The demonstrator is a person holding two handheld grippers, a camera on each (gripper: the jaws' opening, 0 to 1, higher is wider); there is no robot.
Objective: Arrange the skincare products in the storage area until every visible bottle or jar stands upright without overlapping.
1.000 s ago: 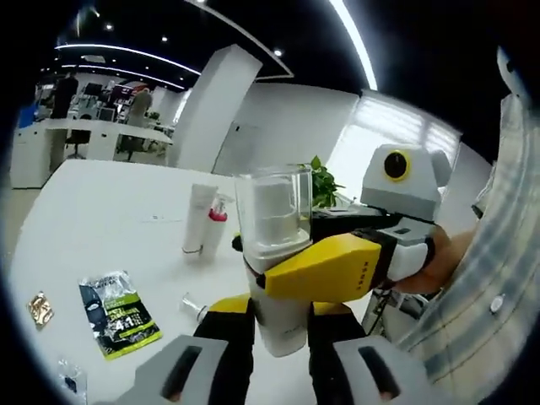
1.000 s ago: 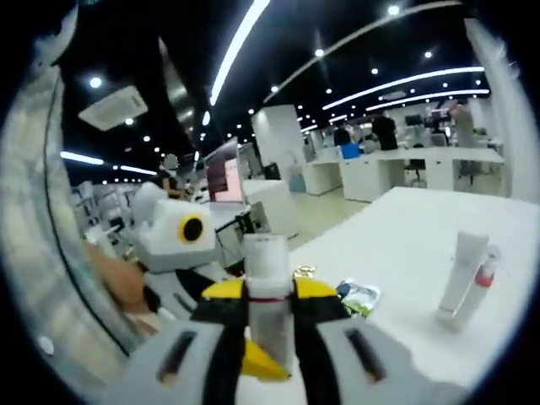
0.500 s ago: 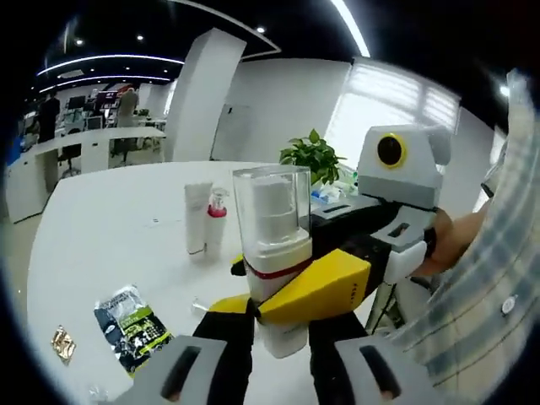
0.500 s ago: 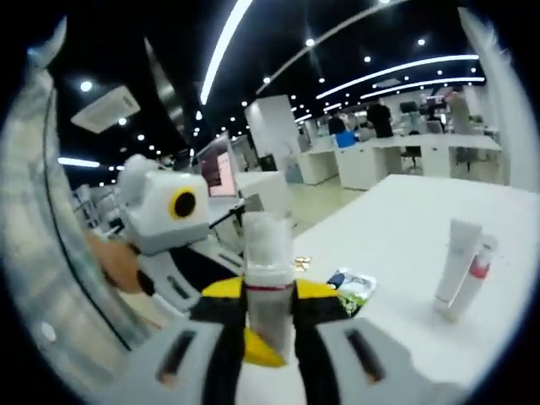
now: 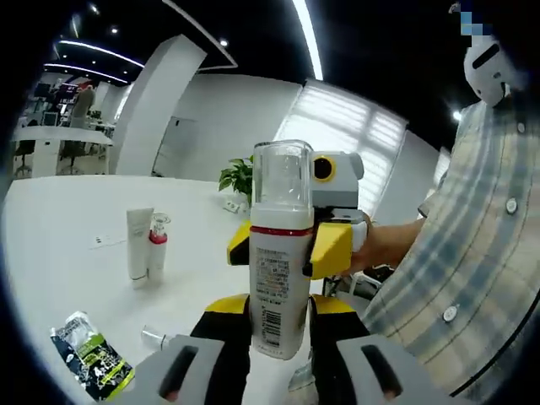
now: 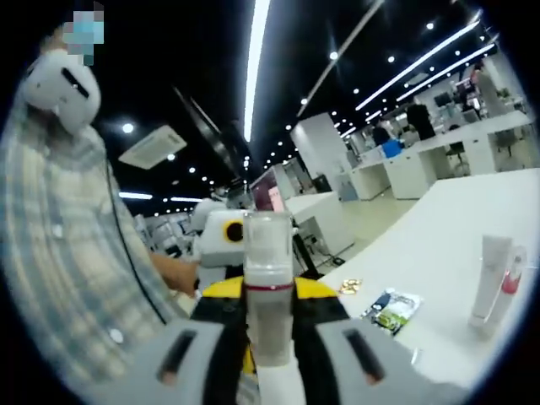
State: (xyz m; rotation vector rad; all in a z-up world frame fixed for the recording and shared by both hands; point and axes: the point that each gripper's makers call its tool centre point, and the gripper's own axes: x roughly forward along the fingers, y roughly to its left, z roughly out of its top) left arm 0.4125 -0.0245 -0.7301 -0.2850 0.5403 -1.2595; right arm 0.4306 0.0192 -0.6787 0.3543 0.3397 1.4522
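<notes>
Both claws pinch one upright spray bottle [image 5: 277, 253] held above the white worktop [image 5: 76, 245]: left claw [image 5: 278, 333] low, right claw [image 6: 268, 325] near its collar; a tube [image 5: 137, 245] stands behind.

Two cameras facing each other across one spray bottle

Each view is looking along its own jaws, very near the spray bottle [image 5: 278, 253] [image 6: 268, 295], sharing it, the white counter [image 5: 59, 245] [image 6: 439, 253] and the standing tube [image 5: 137, 245] [image 6: 489, 280].
</notes>
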